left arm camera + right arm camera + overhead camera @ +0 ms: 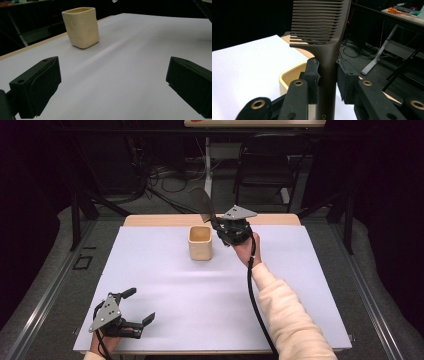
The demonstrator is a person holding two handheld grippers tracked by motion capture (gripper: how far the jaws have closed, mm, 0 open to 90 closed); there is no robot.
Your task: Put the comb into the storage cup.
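Note:
A cream square cup [201,242] stands upright near the far middle of the white table mat [165,285]. My right gripper [218,226] hovers just right of the cup's rim, shut on the handle of a dark brown comb [204,205] whose teeth end rises up and away. In the right gripper view the comb [325,37] stands between both pads, with the cup [292,75] below and behind it. My left gripper [140,307] rests at the near left corner, open and holding nothing; the cup [81,26] shows far ahead in the left gripper view.
A wooden table edge [150,220] runs behind the mat. Beyond it stand a black chair [265,165], a white stand leg [207,165] and floor cables. A cable [255,300] trails from the right gripper along the cream sleeve.

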